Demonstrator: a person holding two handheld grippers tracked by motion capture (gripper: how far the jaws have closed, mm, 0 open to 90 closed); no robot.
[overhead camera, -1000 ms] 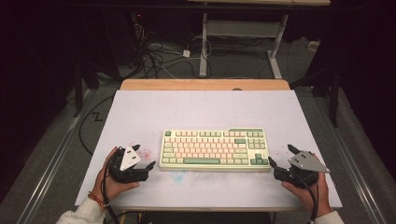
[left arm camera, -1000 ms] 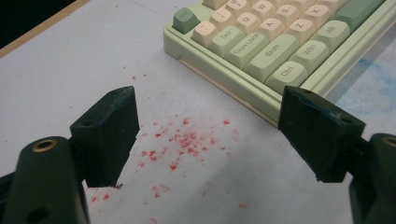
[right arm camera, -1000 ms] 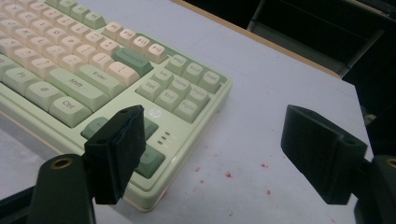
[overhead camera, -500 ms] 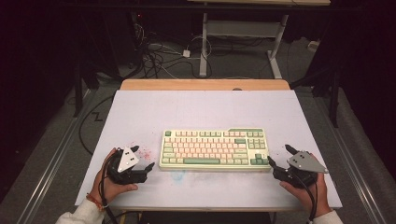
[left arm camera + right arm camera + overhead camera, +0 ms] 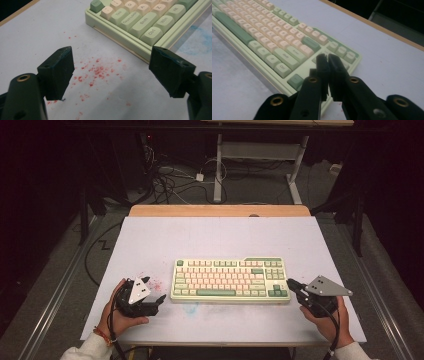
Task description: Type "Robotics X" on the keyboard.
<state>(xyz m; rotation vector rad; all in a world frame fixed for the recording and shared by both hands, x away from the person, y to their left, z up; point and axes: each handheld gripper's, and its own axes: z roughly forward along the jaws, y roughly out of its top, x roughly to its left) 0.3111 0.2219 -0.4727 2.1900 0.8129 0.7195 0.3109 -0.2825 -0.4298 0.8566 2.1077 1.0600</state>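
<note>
Right fingers pressed together at the keyboard's near right corner, left fingers spread wide beside its left end.

The right gripper (image 5: 328, 62) has just been closing; its fingers (image 5: 322, 65) now meet with nothing between them, tips over the arrow-key corner of the keyboard (image 5: 230, 279). The left gripper (image 5: 110, 71) holds its fingers (image 5: 58, 71) wide and empty over red specks (image 5: 96, 72) on the white worktop (image 5: 215, 237). The keyboard lies flat at the middle of the worktop's near half, between the two hands.

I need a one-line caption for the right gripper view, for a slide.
Right hand-held gripper, shut with nothing between its jaws, poised over the near right corner of a green and cream keyboard.
</note>
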